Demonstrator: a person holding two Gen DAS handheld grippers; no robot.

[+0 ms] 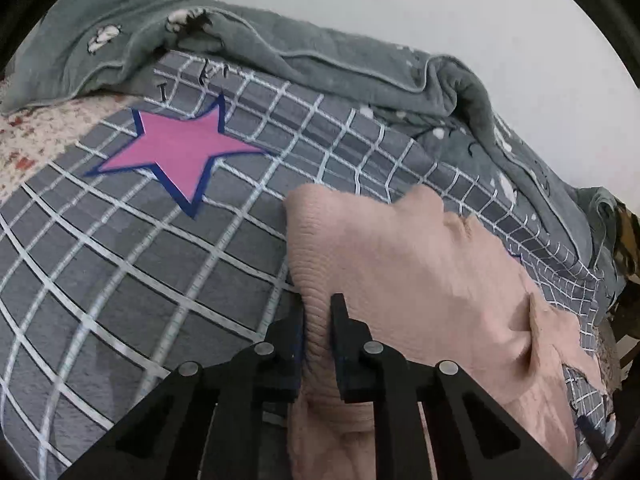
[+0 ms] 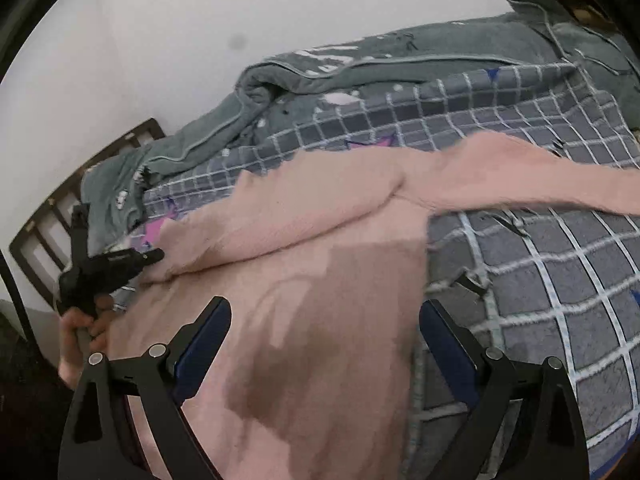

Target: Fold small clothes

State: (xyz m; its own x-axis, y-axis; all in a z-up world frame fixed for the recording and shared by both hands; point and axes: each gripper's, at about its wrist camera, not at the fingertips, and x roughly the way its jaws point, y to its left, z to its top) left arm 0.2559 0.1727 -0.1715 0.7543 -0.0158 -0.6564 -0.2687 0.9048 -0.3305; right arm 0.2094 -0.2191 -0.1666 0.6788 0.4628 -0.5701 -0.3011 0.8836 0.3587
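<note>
A pink knitted sweater [image 1: 420, 264] lies spread on a grey checked bedspread [image 1: 120, 264]. In the left wrist view my left gripper [image 1: 319, 304] is shut on the sweater's ribbed edge, which is bunched between the two black fingers. The right wrist view shows the sweater [image 2: 320, 208] with one sleeve [image 2: 540, 176] stretched out to the right. My right gripper [image 2: 324, 308] hangs open above the sweater's body, touching nothing, and casts a shadow on the cloth. At the sweater's left edge the left gripper [image 2: 154, 257] pinches the cloth, held by a person's hand [image 2: 76, 332].
A pink star with a blue border [image 1: 180, 148] is printed on the bedspread [image 2: 560, 280]. A rumpled grey-green blanket [image 1: 280, 40] is piled along the wall side of the bed [image 2: 360, 60]. A dark wooden headboard [image 2: 48, 216] stands at the left.
</note>
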